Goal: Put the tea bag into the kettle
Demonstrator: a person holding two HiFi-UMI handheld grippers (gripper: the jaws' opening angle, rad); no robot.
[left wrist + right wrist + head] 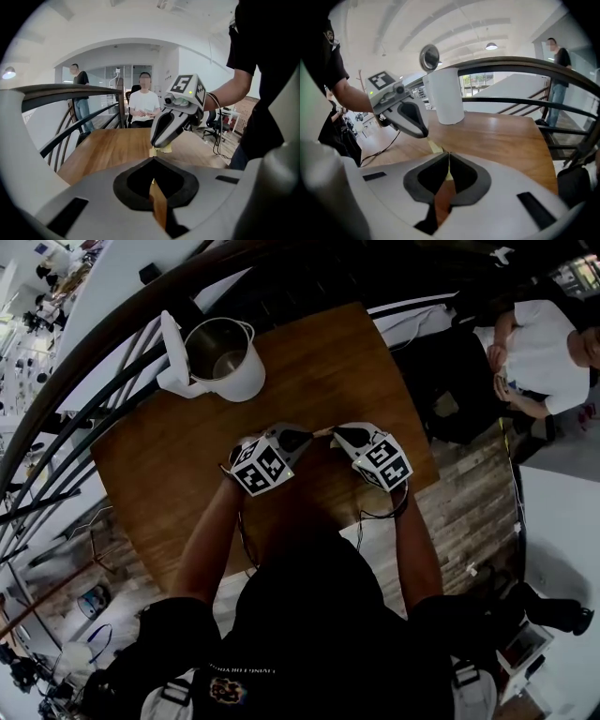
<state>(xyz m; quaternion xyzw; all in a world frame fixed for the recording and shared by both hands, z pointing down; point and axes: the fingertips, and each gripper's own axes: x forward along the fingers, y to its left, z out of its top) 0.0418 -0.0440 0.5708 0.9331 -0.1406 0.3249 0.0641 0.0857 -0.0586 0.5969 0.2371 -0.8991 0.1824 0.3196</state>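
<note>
While the wooden table (178,474) is filling most of the head view, the white kettle (225,357) is standing at its far left corner, its lid (172,345) tipped up and its mouth showing open and dark inside. Nearer the person, the two grippers are meeting nose to nose over the middle of the board. The left gripper (307,437) is pointing in from the left with its jaws pressed right together. The right gripper (339,434) is facing it, its jaws drawn in to a thin slit. Between those two tips the tea bag (435,146) is stretching as a small pale-yellow strip, one end nipped by each gripper, so its long axis is running across the table from one tip to the other. It is hanging just above the wood, well apart from the kettle. The kettle is lying away and to the left of the pair, beyond the left gripper, so the left hand is the nearer one to that open mouth. My read is that the bag is not yet on its way, and that whichever gripper carries it is going to need the other to let go first.
</note>
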